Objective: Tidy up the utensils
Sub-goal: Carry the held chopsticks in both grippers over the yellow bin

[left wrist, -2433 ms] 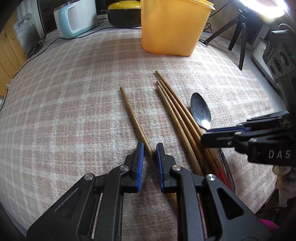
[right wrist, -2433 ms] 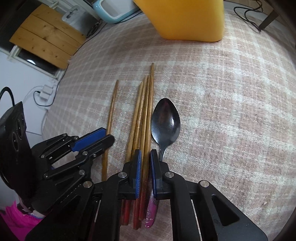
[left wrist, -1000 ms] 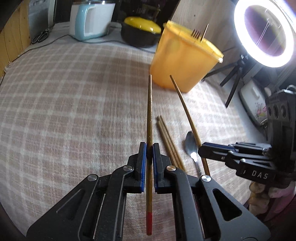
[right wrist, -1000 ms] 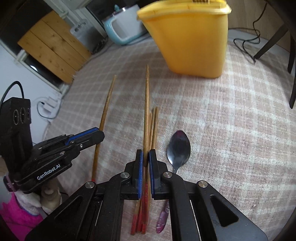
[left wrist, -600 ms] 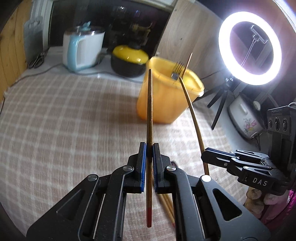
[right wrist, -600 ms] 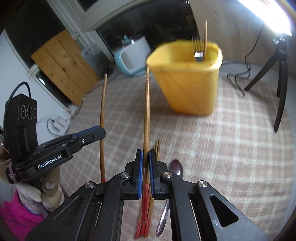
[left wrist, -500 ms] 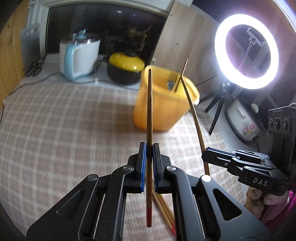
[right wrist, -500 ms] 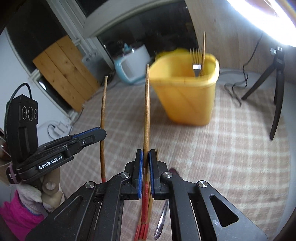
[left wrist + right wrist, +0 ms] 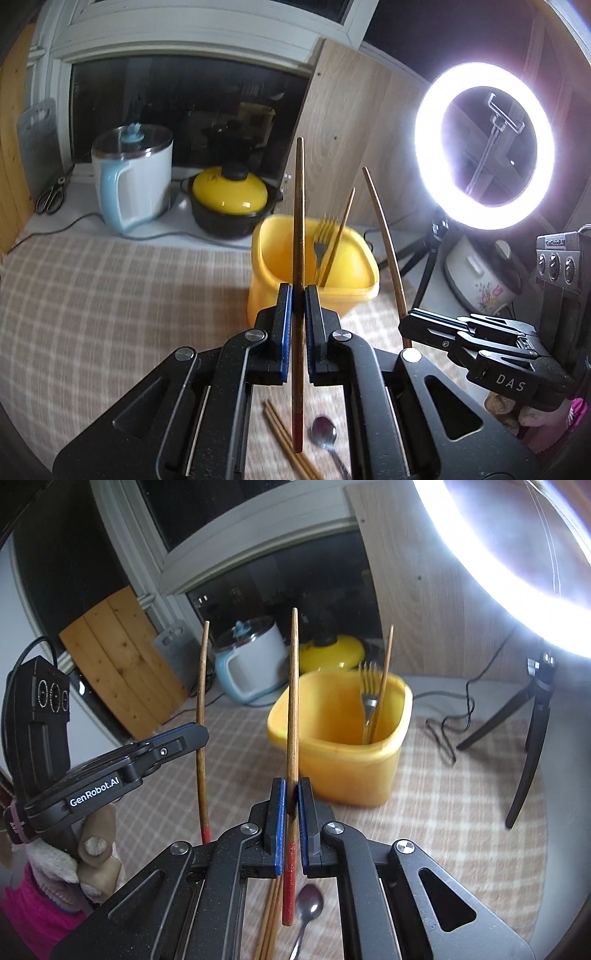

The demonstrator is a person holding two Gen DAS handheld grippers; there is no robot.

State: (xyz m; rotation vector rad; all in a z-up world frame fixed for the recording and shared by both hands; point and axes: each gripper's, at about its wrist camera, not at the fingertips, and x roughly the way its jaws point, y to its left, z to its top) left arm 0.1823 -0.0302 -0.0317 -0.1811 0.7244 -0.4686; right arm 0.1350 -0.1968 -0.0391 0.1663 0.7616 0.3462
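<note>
Two wooden chopsticks are up in the air, each standing nearly upright with its red end down. The left chopstick (image 9: pixel 298 258) is clenched between the blue pads of the left tool (image 9: pixel 297 295); the right chopstick (image 9: pixel 292 716) is pinched the same way in the right tool (image 9: pixel 290 794). Both tools hang above the tabletop (image 9: pixel 110 295), side by side, on the near side of the yellow bin (image 9: pixel 343 746).

Inside that bin a metal fork (image 9: pixel 367 698) and one more chopstick (image 9: pixel 382 679) lean against the far wall, tips up.

Down on the checked cloth below the tools lie a few remaining chopsticks (image 9: pixel 284 439) in a loose bundle, and just beside them a spoon (image 9: pixel 309 908) with its bowl pointing toward the bin.

Behind the bin, along the back edge, stand a white and pale-blue kettle (image 9: pixel 129 184) and a black pot with a yellow lid (image 9: pixel 231 199). A ring light (image 9: pixel 484 147) on a small tripod glows brightly off to the right.
</note>
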